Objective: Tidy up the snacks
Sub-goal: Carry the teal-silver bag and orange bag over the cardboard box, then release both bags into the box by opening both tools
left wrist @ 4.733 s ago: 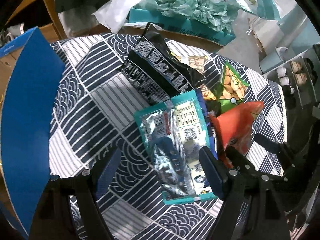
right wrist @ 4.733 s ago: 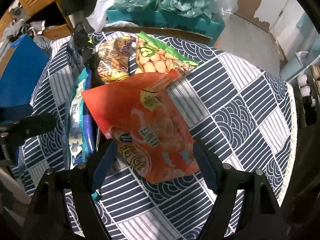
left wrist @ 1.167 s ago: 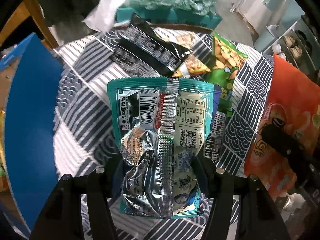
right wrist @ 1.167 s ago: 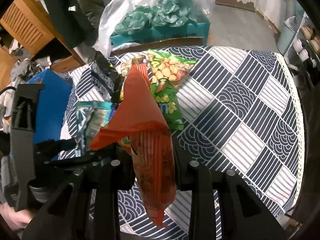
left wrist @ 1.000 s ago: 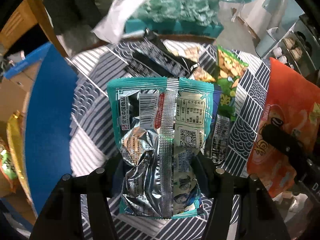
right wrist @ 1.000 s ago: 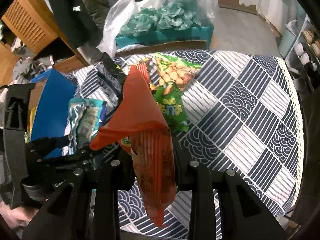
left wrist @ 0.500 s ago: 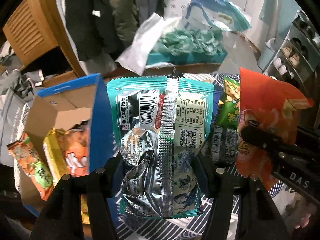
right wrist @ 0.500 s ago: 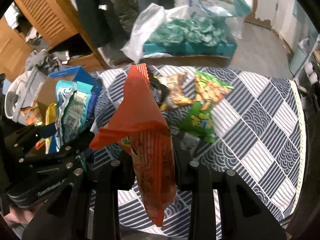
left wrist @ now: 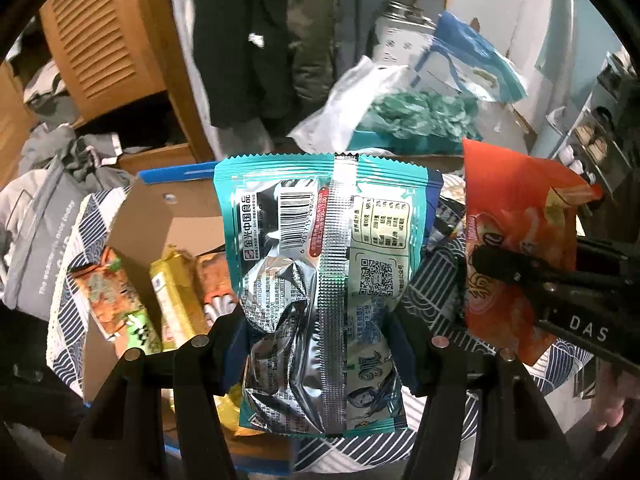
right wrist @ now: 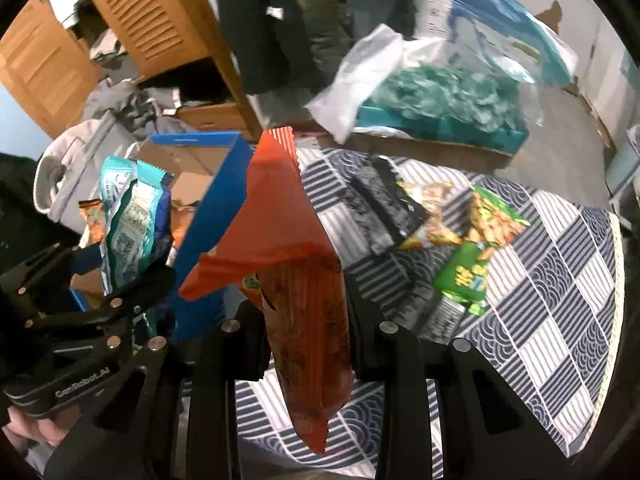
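Gripping one snack bag each, both grippers hang beside an open cardboard box.
Left gripper is clamped on a teal foil packet above the blue-sided box; right gripper pinches an orange chip bag above the patterned tablecloth, where more snack bags lie.
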